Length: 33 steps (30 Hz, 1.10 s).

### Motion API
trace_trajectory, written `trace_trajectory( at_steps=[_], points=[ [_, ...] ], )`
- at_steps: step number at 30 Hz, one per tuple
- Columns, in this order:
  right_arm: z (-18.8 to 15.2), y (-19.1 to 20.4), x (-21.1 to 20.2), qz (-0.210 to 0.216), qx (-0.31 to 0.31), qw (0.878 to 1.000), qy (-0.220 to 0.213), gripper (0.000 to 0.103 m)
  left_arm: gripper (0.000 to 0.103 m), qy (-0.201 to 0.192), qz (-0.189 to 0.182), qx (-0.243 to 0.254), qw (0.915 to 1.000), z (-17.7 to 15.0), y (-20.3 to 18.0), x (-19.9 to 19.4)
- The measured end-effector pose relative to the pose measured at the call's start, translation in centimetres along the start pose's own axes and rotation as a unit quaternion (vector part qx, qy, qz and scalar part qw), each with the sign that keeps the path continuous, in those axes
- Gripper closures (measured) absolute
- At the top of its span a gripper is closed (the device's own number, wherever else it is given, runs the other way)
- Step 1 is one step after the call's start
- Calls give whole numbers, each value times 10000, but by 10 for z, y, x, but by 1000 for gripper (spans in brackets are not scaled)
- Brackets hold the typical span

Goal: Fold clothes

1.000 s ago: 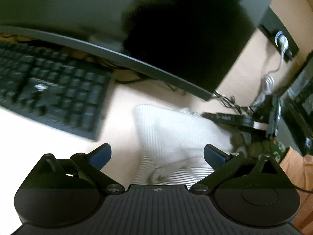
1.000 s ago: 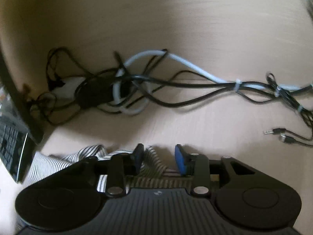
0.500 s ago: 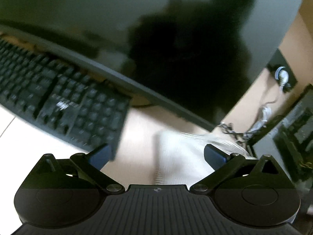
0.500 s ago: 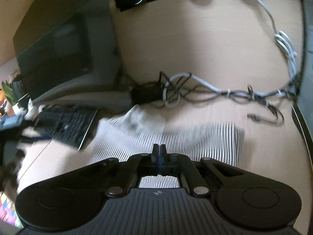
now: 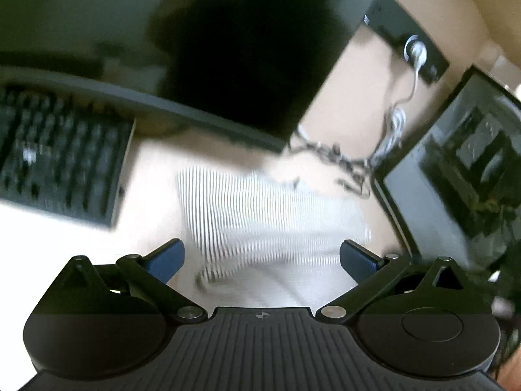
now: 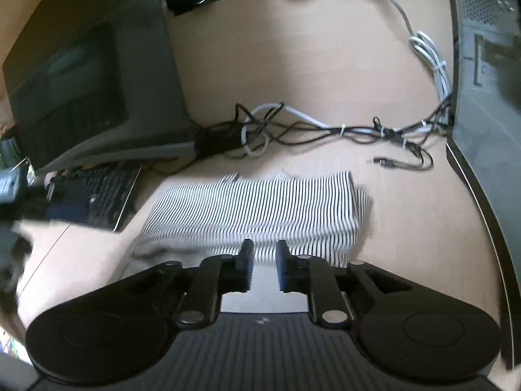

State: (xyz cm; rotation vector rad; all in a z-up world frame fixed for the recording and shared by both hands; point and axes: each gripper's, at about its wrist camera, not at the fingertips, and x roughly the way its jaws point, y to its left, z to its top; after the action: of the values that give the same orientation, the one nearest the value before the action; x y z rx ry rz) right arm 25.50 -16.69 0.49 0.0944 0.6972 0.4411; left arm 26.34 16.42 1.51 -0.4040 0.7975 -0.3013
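A black-and-white striped garment [image 6: 254, 211] lies folded into a rough rectangle on the wooden desk; it also shows blurred in the left wrist view [image 5: 260, 218]. My left gripper [image 5: 262, 255] is wide open and empty, hovering above the garment's near edge. My right gripper [image 6: 263, 262] is open with a narrow gap between its blue pads, holding nothing, just above the garment's near edge.
A black keyboard [image 5: 62, 163] lies left of the garment. A dark monitor [image 5: 202, 42] stands behind it, another screen [image 5: 456, 163] at the right. Tangled cables [image 6: 325, 130] lie on the desk [image 6: 293, 65] beyond the garment. A computer case [image 6: 488, 97] stands at the right.
My right gripper was shut half a second ago and has opened slightly. The garment now lies flatter on the desk. My left gripper stayed open and shifted its aim down over the garment.
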Motion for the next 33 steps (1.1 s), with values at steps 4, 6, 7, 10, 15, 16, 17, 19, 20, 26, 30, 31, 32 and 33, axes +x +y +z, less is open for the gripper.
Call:
trace_trajectory(
  at_steps=[4,6,7,10,15,16,17,19,20,26,30,31,32,33],
  points=[
    [14,-4,22,-128,37,9999,-30,65,0,232,74,-80,9997,-11,4,5],
    [21,-9,34,-131,138,9998,-24,65,0,220,87,-72,9997,-7,9,8],
    [24,-12,38,-170,176,9997,-29,65,0,214,93,-68,9997,-5,11,10],
    [34,-30,55,-380,419,9984,41,61,0,213,95,-37,9997,11,14,27],
    [41,-80,83,-678,1335,9881,357,48,0,311,222,-127,9992,35,22,76],
    [40,-88,90,-681,1465,9859,431,48,0,335,257,-146,9990,40,24,86],
    [39,-96,97,-685,1595,9835,505,48,1,390,325,-158,9986,43,27,97],
    [38,-108,108,-641,1798,9797,620,46,2,529,412,-231,9975,47,33,114],
    [38,-112,112,-595,1871,9783,662,44,3,518,422,-244,9975,49,35,118],
    [50,-114,141,3,1679,9833,707,40,3,317,417,-350,9980,56,45,135],
    [57,-107,158,220,1279,9888,739,64,17,162,367,-233,9989,57,46,140],
    [59,-105,161,263,1182,9898,751,68,31,158,449,-175,9987,56,46,140],
    [59,-104,162,242,1117,9906,756,74,44,155,532,-117,9984,56,45,139],
    [60,-102,163,220,1053,9913,760,78,51,190,567,-114,9981,55,47,137]
  ],
)
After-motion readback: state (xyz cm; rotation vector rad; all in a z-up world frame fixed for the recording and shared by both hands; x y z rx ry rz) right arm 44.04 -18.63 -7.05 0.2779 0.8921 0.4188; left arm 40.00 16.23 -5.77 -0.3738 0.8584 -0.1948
